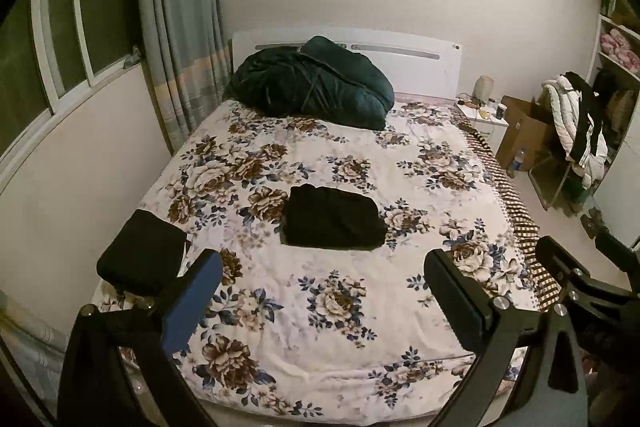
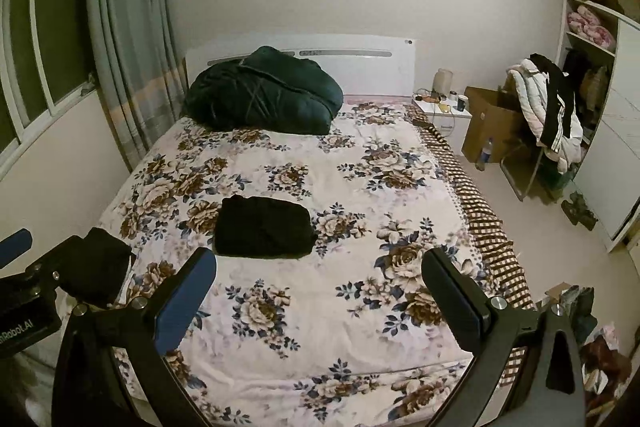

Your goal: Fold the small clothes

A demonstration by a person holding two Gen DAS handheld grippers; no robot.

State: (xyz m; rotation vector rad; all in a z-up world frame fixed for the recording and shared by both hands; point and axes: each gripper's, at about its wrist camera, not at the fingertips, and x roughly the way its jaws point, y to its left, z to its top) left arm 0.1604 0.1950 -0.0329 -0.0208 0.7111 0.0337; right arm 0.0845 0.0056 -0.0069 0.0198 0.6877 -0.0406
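A folded black garment (image 1: 334, 219) (image 2: 265, 227) lies flat in the middle of the floral bedspread (image 1: 352, 347) (image 2: 320, 327). A second folded black garment (image 1: 140, 253) (image 2: 100, 263) rests at the bed's near left corner. My left gripper (image 1: 324, 287) hovers above the near part of the bed, open, nothing between its fingers. My right gripper (image 2: 320, 283) hangs beside it, also open and empty, well short of the middle garment. In the right wrist view the left gripper's body (image 2: 28, 291) shows at the left edge, in front of the corner garment.
A dark green duvet (image 1: 312, 83) (image 2: 260, 91) is heaped by the white headboard (image 1: 420, 51). A curtain (image 1: 180, 27) and window are on the left. Right of the bed stand a nightstand (image 2: 444, 111), a cardboard box (image 2: 492, 123), a chair with clothes (image 2: 548, 111) and shelves.
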